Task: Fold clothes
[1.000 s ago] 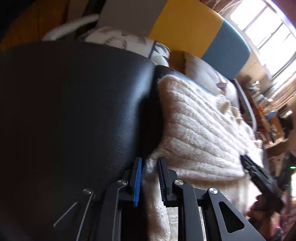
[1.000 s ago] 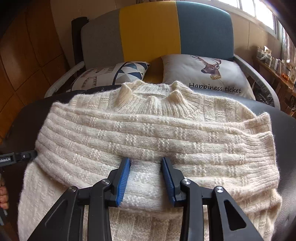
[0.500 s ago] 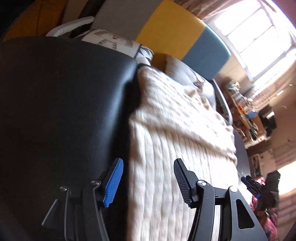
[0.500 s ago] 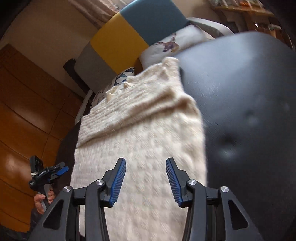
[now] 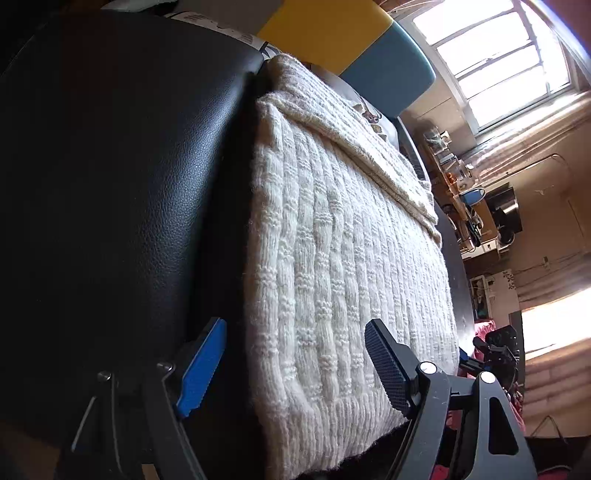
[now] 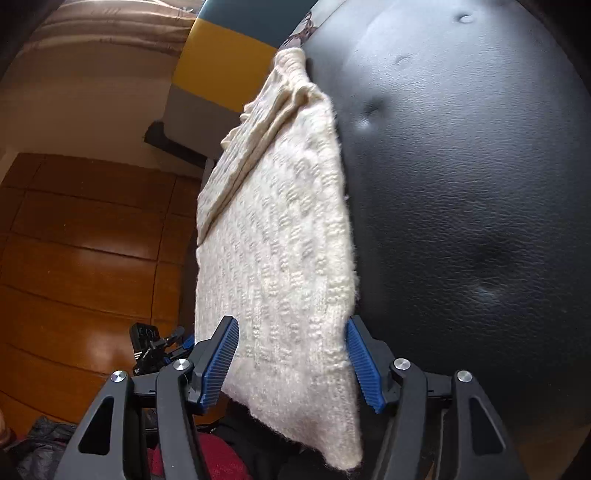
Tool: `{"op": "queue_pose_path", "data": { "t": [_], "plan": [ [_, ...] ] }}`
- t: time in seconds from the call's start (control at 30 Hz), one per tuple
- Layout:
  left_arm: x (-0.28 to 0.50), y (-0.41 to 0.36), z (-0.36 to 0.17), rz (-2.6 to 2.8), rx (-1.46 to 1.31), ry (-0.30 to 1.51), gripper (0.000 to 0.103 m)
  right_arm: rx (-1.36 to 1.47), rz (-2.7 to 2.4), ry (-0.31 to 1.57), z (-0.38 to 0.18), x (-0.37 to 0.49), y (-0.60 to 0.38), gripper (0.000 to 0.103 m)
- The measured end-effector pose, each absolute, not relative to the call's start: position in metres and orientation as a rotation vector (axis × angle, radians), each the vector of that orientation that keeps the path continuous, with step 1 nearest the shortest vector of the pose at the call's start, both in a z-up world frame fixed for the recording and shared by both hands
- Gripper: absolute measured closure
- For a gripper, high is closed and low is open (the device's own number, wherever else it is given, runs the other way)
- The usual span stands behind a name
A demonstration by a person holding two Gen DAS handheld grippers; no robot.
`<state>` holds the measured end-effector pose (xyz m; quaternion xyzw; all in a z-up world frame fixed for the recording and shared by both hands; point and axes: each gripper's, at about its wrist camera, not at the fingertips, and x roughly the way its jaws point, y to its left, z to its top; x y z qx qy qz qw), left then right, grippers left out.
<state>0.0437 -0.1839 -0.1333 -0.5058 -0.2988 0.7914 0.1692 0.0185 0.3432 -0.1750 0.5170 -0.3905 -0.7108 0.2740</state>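
A cream knitted sweater (image 5: 347, 251) lies flat on a black leather seat (image 5: 110, 177), its sleeves folded across the upper part. My left gripper (image 5: 295, 365) is open and straddles the sweater's near left bottom corner, with its fingers (image 5: 201, 363) apart from the wool. In the right wrist view the same sweater (image 6: 277, 251) runs up the middle. My right gripper (image 6: 291, 363) is open around its near right bottom corner, where the hem hangs over the seat's edge. The other gripper (image 6: 155, 349) shows small at the left.
The black seat (image 6: 461, 184) fills the right of the right wrist view. A grey, yellow and blue sofa (image 5: 332, 33) stands beyond it. A wooden floor (image 6: 74, 258) lies at the left. Cluttered shelves (image 5: 465, 192) and a bright window (image 5: 491, 59) are at the right.
The left gripper has let go of the sweater's side fold and opened wide. Both grippers have drawn back and swung down to the sweater's bottom corners.
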Motion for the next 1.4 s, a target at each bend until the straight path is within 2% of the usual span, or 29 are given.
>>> {"op": "queue_pose_path", "data": {
  "t": [0.1,0.4,0.6,0.63,0.67,0.7,0.73,0.77,0.8,0.87,1.07,1.2,1.4],
  "plan": [
    [0.056,-0.182,-0.136,2.246,-1.421,-0.881,0.026,1.392,-1.916,-0.972,-0.172,0.016,0.325,0.043],
    [0.069,-0.154,-0.134,2.412,-1.394,-0.619,0.026,1.303,-2.041,-0.847,-0.161,0.030,0.305,0.042],
    [0.070,-0.145,-0.134,2.414,-1.358,-0.602,0.027,1.325,-2.043,-0.749,-0.157,0.028,0.295,0.044],
    [0.069,-0.143,-0.134,2.422,-1.368,-0.581,0.029,1.336,-2.049,-0.739,-0.157,0.028,0.296,0.046],
    [0.068,-0.142,-0.135,2.441,-1.387,-0.564,0.041,1.348,-2.064,-0.719,-0.157,0.029,0.296,0.049],
    [0.066,-0.143,-0.136,2.461,-1.409,-0.553,0.061,1.359,-2.078,-0.700,-0.156,0.031,0.297,0.059],
    [0.064,-0.143,-0.136,2.481,-1.431,-0.542,0.071,1.372,-2.098,-0.677,-0.156,0.033,0.298,0.073],
    [0.063,-0.146,-0.138,2.479,-1.447,-0.571,0.087,1.386,-2.124,-0.652,-0.156,0.035,0.298,0.079],
    [0.061,-0.151,-0.141,2.459,-1.457,-0.630,0.089,1.392,-2.140,-0.641,-0.156,0.036,0.299,0.084],
    [0.058,-0.160,-0.146,2.429,-1.473,-0.717,0.091,1.386,-2.154,-0.639,-0.156,0.037,0.300,0.086],
    [0.061,-0.149,-0.140,2.471,-1.463,-0.627,0.094,1.382,-2.158,-0.632,-0.155,0.042,0.298,0.086],
    [0.066,-0.151,-0.143,2.391,-1.438,-0.692,0.094,1.353,-2.037,-0.634,-0.159,0.050,0.282,0.087],
    [0.085,-0.166,-0.140,2.281,-1.383,-0.778,0.095,1.310,-1.999,-0.737,-0.164,0.063,0.279,0.087]
  ]
}}
